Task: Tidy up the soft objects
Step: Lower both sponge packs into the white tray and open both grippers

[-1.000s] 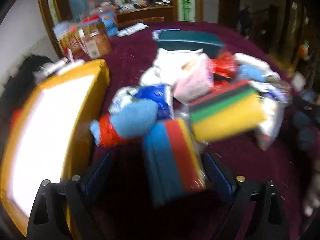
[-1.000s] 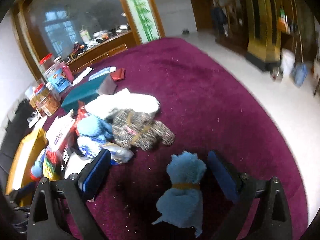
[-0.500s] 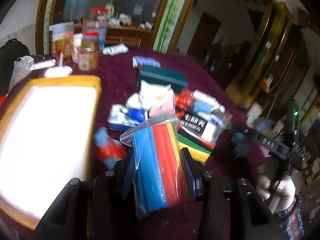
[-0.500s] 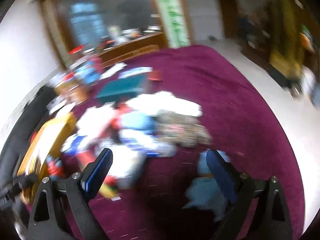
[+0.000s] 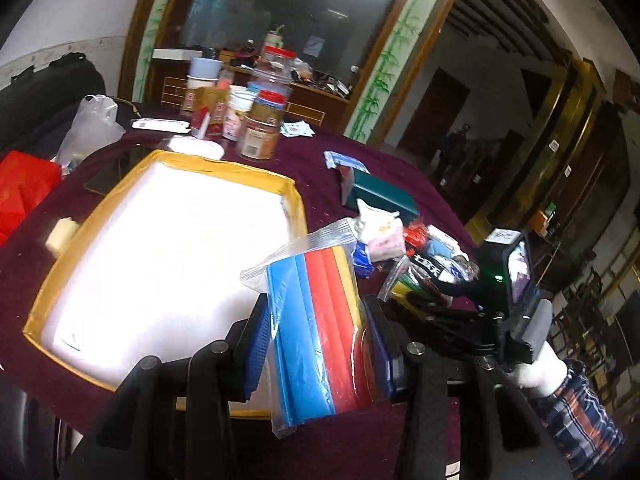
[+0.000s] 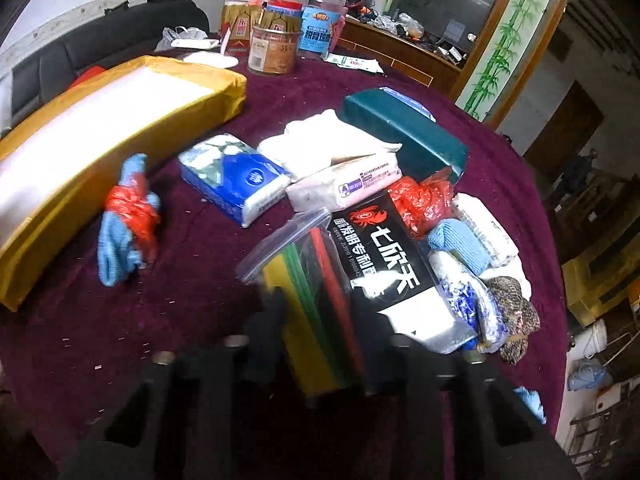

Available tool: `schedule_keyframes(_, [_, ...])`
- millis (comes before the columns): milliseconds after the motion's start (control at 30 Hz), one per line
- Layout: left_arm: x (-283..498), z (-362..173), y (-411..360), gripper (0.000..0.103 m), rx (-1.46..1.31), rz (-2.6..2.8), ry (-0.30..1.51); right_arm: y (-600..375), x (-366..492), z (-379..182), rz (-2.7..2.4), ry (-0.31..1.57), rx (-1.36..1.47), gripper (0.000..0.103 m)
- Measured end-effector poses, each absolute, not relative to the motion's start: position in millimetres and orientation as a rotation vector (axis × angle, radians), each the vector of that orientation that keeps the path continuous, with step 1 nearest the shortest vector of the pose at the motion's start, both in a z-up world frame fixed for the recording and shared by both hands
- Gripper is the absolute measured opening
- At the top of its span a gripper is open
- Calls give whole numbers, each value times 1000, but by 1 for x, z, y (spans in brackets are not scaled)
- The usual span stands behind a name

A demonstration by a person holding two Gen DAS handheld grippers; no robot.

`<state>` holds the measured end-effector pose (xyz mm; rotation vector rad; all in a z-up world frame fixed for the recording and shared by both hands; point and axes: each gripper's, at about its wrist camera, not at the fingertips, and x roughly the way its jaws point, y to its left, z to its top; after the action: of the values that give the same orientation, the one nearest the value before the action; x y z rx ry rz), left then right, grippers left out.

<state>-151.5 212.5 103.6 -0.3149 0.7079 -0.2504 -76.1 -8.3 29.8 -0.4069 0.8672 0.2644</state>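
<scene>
My left gripper (image 5: 316,344) is shut on a zip bag of blue, red and yellow sponges (image 5: 320,328), held above the near right corner of the yellow box (image 5: 100,208). My right gripper (image 6: 320,344) is shut on a second zip bag of yellow, green, black and red sponges (image 6: 316,300) that lies at the near edge of the pile. The right gripper also shows in the left wrist view (image 5: 440,292), at the pile. A black packet (image 6: 380,256) leans on that bag.
The pile on the purple cloth holds a blue tissue pack (image 6: 236,176), white tissue pack (image 6: 344,186), teal box (image 6: 404,132), red bag (image 6: 424,200), blue cloths (image 6: 460,244) and a blue-and-red cloth bundle (image 6: 126,216). Jars (image 6: 272,48) stand at the far edge.
My left gripper closed on the blue-red-yellow sponge bag and lifted it toward the yellow box. My right gripper swung left from the blue plush toy and closed on the other sponge bag.
</scene>
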Motion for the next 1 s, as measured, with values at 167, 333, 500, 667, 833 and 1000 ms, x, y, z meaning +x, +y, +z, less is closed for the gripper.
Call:
schedule_keyframes(167, [-148,98,228,47,-341,-240,697,-16,-91,42,277,876,-362,15])
schedule_keyframes(333, [-142,91,242,47,-384,-243,716,-19,-90,74,325,853,-251,14])
schedule_keyframes(500, [-118,95,257,47,-414,-233,744,1,-77,120,450,812,-79,14])
schedule_keyframes(667, [-62,94,265,47,-394,-187,782,54,-25,120,553,883,73,14])
schedule_keyframes(833, [0,78,273,48,-411,-155,822,102,27,93,508,954,99,14])
schedule_keyframes(1000, [40,54,279,50,-429,-121,873,127,66,64,504,1031,121,18])
